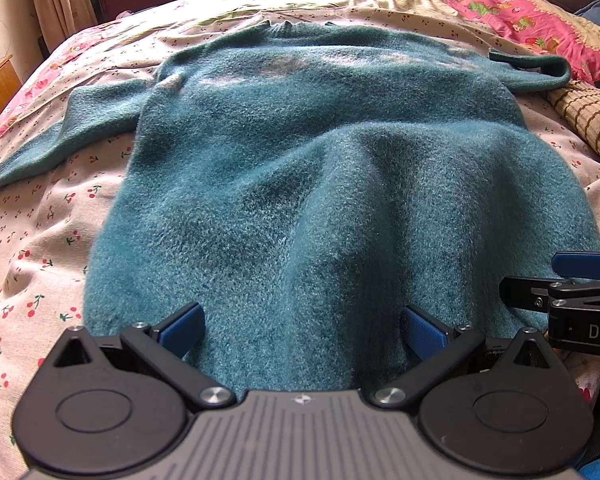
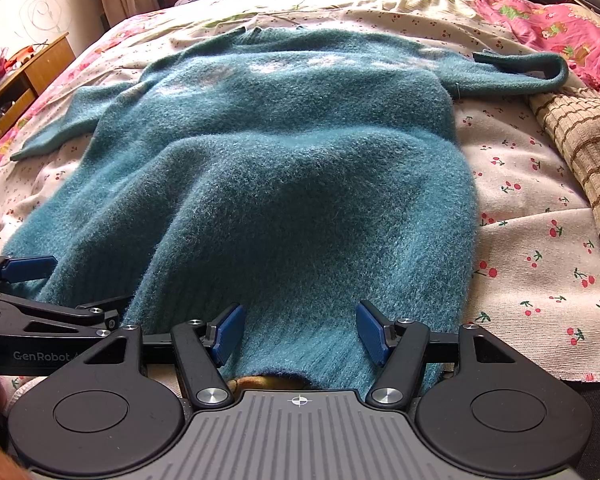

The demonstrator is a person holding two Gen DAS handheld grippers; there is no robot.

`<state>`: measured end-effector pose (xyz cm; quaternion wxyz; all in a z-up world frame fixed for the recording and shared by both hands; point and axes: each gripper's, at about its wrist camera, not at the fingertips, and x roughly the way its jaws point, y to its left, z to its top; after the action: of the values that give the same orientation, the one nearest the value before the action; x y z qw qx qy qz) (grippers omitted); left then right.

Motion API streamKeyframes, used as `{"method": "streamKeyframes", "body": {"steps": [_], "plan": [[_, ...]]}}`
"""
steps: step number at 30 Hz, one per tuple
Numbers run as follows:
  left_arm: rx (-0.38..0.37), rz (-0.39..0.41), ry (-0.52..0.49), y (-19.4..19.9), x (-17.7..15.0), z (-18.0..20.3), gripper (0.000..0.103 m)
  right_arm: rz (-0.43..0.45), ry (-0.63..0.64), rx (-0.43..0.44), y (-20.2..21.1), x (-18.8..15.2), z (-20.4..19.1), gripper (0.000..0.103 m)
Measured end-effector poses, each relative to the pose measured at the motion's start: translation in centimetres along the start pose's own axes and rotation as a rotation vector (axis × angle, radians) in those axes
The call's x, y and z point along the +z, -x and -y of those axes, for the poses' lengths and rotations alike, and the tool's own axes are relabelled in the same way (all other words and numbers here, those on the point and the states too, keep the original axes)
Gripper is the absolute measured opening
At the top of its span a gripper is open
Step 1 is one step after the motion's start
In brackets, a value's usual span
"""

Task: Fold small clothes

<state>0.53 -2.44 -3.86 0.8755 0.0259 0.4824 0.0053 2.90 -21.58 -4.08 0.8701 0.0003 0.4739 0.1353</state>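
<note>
While sunlight is falling across the bed, a fuzzy teal sweater (image 1: 300,152) is lying spread over the cherry-print sheet (image 1: 40,240), its neck pointing away toward the far side and both sleeves flung outward. The sleeve on the left (image 1: 72,124) is stretching down along the sheet; the one on the right (image 1: 540,72) is curling back on itself near a pink floral blanket (image 1: 540,20).

The left gripper (image 1: 302,330) is sitting at the near hem with its blue pads (image 1: 182,330) spread wide, the knit bunching up between them but neither pad visibly pressing in. The right gripper (image 2: 300,330) is standing just beside it, also parted wide, its pads (image 2: 370,332) flanking the ribbed hem, which is rising off the bed so that a dark hollow is showing beneath it. The fabric is humping into a broad ridge ahead of both tools.

Off to the right, a tan checked cloth (image 2: 580,148) is lying on the sheet, well apart from the sweater's body. A wooden cabinet (image 2: 28,76) is standing by the wall on the left.
</note>
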Motion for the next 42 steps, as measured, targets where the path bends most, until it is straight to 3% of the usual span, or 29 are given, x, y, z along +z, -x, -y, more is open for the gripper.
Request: {"method": "streamKeyframes", "body": {"steps": [27, 38, 42], "plan": [[-0.027, 0.028, 0.024, 1.0, -0.1, -0.4, 0.103, 0.024, -0.007, -0.006, 1.1, 0.5, 0.1, 0.063], [-0.101, 0.128, 0.028, 3.7, 3.9, -0.6, 0.103, 0.161, -0.120, -0.055, 2.1, 6.0, 5.8, 0.063], [-0.126, 0.171, -0.016, 3.5, 7.2, 0.8, 0.103, 0.234, -0.143, -0.162, 2.3, 9.8, 10.1, 0.063]]}}
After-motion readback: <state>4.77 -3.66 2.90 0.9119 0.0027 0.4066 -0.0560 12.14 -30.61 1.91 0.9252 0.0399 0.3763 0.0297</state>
